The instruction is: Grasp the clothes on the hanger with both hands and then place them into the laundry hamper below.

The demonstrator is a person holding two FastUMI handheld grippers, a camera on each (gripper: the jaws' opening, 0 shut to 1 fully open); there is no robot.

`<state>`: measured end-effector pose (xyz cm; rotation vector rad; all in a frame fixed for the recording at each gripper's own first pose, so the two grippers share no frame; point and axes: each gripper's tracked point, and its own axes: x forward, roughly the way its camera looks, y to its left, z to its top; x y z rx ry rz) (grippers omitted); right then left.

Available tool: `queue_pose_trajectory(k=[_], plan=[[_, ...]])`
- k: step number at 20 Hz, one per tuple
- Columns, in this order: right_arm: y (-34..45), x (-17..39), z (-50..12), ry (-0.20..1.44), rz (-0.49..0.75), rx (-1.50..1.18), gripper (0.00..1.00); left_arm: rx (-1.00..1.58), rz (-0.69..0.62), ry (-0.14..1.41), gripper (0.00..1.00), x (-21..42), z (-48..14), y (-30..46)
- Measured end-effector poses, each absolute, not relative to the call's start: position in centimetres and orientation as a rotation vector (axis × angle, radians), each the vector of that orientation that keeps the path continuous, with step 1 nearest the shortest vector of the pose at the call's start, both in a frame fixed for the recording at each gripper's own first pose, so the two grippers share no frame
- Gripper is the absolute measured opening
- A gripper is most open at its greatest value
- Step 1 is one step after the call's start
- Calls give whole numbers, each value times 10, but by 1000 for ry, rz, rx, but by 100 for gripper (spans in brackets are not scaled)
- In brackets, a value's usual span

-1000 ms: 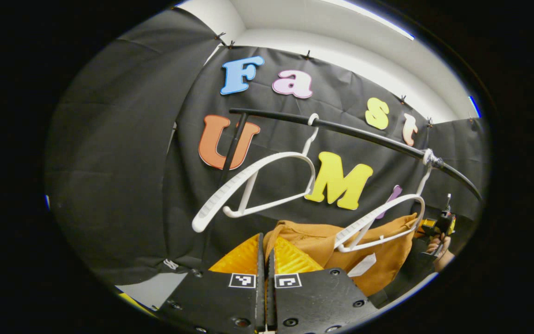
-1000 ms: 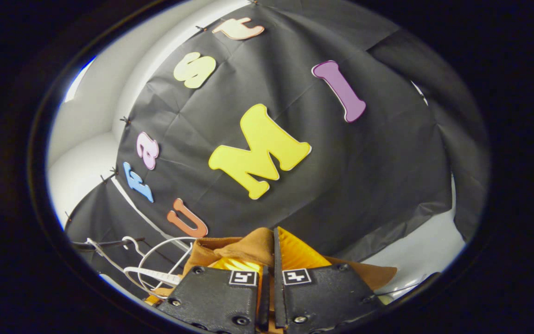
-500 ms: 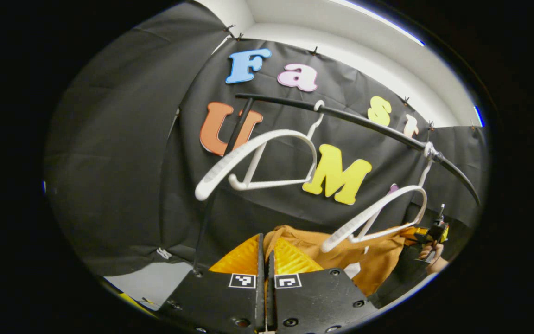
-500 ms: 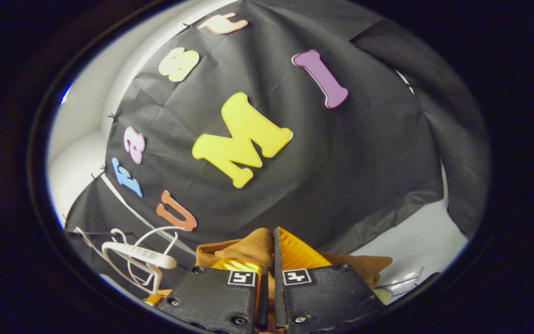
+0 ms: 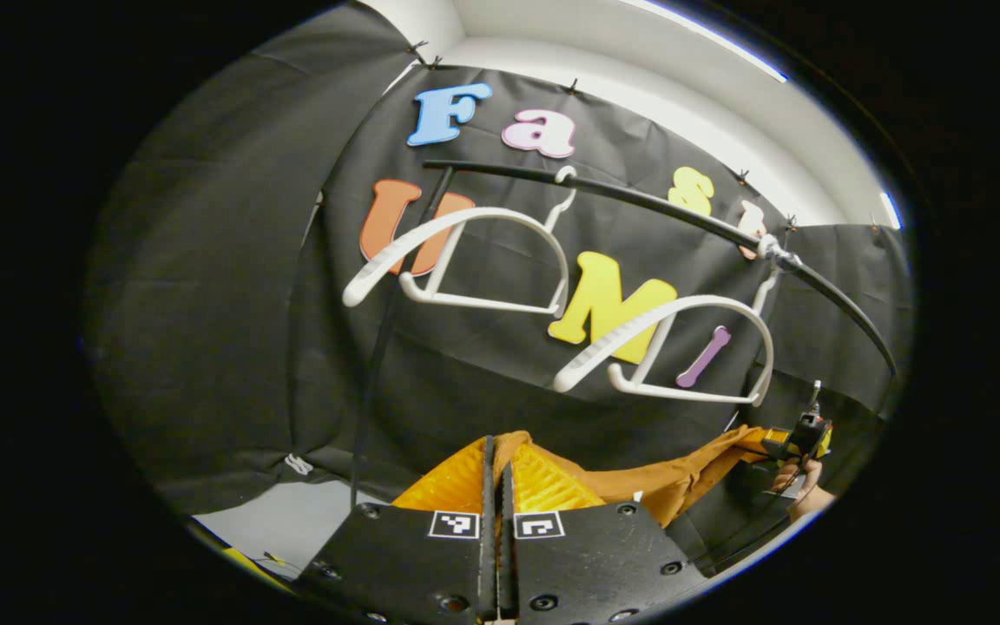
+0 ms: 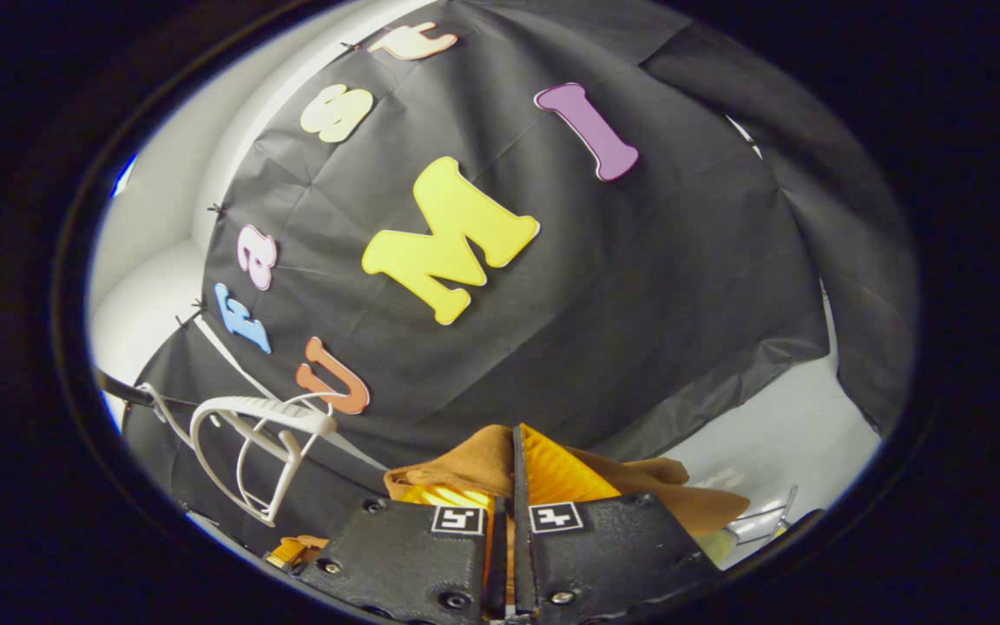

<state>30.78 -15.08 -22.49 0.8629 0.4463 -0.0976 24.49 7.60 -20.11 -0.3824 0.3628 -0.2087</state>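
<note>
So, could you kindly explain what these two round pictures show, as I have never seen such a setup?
There is no robot arm here: a person holds a two-finger claw in each hand, and a fisheye camera rides on each. The left gripper view looks along the left claw, shut on a brown garment. That cloth stretches across to the right claw and the hand holding it. Above hang two bare white hangers on a black rail. The right gripper view looks along the right claw, also shut on the garment.
</note>
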Motion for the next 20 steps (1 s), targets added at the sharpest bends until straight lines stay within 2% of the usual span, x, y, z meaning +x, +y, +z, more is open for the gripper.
queue_pose_trajectory(k=[4,9,10,11,12,13,14,15,20], plan=[[-123,291,-213,443,-27,867,6,-374,-269,332,0,231,-183,49],[-88,275,-209,459,50,905,6,-372,-331,316,0,218,-172,18],[-80,271,-210,464,65,909,6,-380,-345,311,5,214,-169,11],[-72,264,-211,472,79,926,6,-385,-358,306,5,210,-165,5],[-60,259,-210,470,106,956,6,-391,-377,302,0,208,-162,-1],[-47,252,-206,471,133,975,6,-395,-393,292,5,207,-158,-7],[-38,250,-206,472,147,989,6,-402,-411,284,0,204,-154,-14],[-29,247,-206,475,161,1001,6,-408,-426,279,4,200,-150,-21],[15,233,-195,507,259,1014,5,-387,-514,261,4,178,-135,-51]])
